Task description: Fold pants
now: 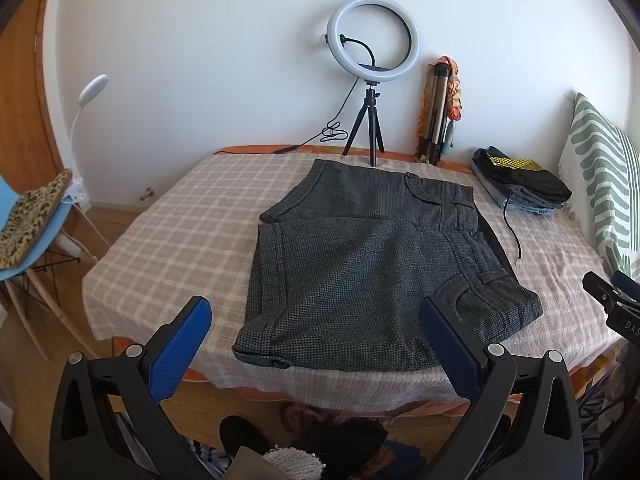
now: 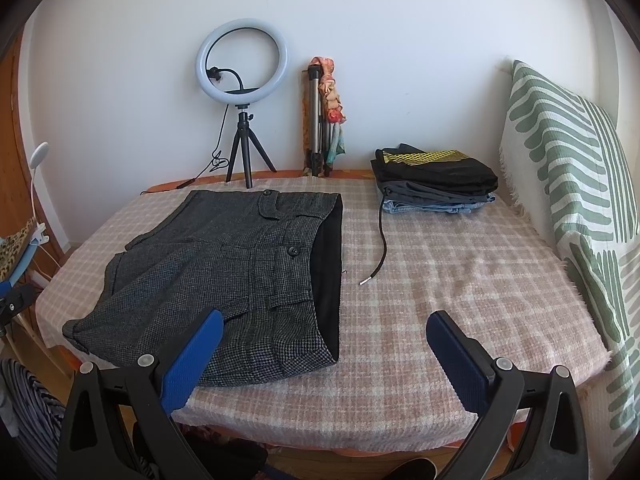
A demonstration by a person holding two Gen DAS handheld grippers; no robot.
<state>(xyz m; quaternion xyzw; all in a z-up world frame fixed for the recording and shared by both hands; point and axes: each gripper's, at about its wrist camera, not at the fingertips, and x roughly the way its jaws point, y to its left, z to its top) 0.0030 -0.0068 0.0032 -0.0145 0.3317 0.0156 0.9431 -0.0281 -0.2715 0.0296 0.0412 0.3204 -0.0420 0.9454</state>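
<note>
The gray checked pants (image 1: 360, 272) are laid flat on the bed (image 2: 440, 280), near its front edge and toward its left side. They are short and thick, probably soft and a bit heavy, so they are not likely to slip or break. Two back pockets with buttons are seen, and a black lining shows inside the open waist, which faces the right side of the bed. The leg ends point to the left edge.

The pants are best gripped at the corners of the waist band and at a leg hem, where the cloth is thick and doubled. A fold is judged to hold well in such stiff cloth.

The left tongs (image 1: 316, 344) are spread wide and nothing is held; they hang over the front edge of the pants. The right tongs (image 2: 324, 354) are spread wide too, with nothing pinched, just above the near waist corner.

A pile of folded clothes (image 2: 436, 184) is kept at the back right corner of the bed.
</note>
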